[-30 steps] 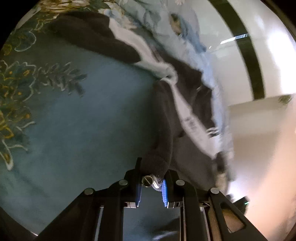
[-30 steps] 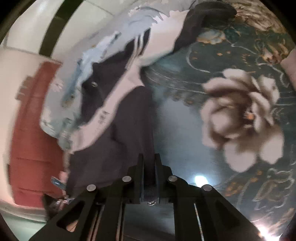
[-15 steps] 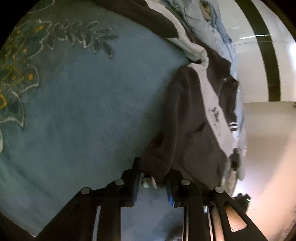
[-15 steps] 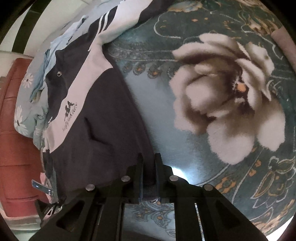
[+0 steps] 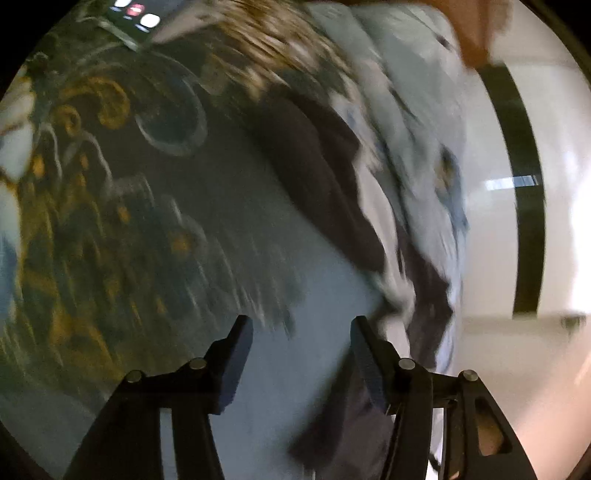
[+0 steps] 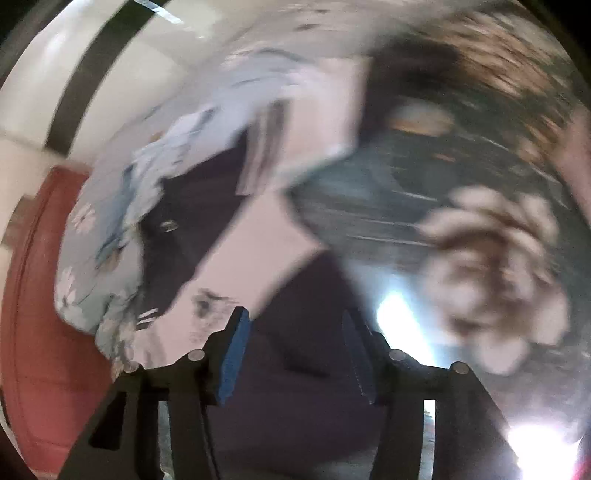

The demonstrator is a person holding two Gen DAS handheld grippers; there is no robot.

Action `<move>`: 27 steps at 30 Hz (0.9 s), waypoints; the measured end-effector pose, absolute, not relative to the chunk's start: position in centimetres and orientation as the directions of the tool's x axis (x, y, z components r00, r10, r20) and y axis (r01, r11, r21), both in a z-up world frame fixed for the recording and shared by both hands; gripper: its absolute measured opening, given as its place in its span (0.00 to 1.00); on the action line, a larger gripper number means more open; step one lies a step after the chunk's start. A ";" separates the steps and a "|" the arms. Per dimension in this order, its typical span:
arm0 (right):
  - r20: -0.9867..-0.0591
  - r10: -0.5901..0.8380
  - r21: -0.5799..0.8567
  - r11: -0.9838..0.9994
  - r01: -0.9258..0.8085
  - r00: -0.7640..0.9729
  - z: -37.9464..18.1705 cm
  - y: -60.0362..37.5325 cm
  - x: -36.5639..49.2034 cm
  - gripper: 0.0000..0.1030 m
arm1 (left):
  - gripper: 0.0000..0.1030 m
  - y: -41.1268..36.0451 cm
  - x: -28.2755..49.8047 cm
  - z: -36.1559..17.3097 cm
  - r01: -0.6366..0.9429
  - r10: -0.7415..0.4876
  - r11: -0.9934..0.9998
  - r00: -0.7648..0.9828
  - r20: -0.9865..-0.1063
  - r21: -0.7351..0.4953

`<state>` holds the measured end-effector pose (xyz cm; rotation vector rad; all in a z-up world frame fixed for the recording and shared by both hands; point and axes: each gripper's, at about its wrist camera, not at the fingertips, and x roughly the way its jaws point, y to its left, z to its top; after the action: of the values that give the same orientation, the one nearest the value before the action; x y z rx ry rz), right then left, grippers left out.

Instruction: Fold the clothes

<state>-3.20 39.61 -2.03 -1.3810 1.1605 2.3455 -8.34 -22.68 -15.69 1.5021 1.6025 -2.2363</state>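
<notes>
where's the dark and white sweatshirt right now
The dark and white sweatshirt lies on the floral rug, left of the big flower in the right wrist view, beside the pale blue floral garment.

Under me lies a teal rug (image 5: 236, 229) with gold scrolls and pale curling lines on its left part, all smeared by blur. On my right-hand view the same rug carries a big cream flower (image 6: 491, 273) and a bright glare spot beside it. A phone (image 5: 135, 11) with a lit screen sits at the rug's far edge. Past the rug I see a glossy white floor (image 5: 487, 236) crossed by a black stripe (image 5: 528, 221), and a red cabinet (image 6: 33, 332) at the left.
</notes>
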 end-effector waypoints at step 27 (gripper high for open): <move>-0.737 -0.099 0.504 -0.740 -0.446 -0.668 -6.6 26.2 -11.1 0.65 | 0.11 -22.4 -23.4 -4.3 0.417 0.142 -0.727 -0.687 -0.713 -0.546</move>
<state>-11.07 26.16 -6.60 -1.1627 1.0204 2.4948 -23.44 -22.42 -4.27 1.1578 1.0769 -2.5242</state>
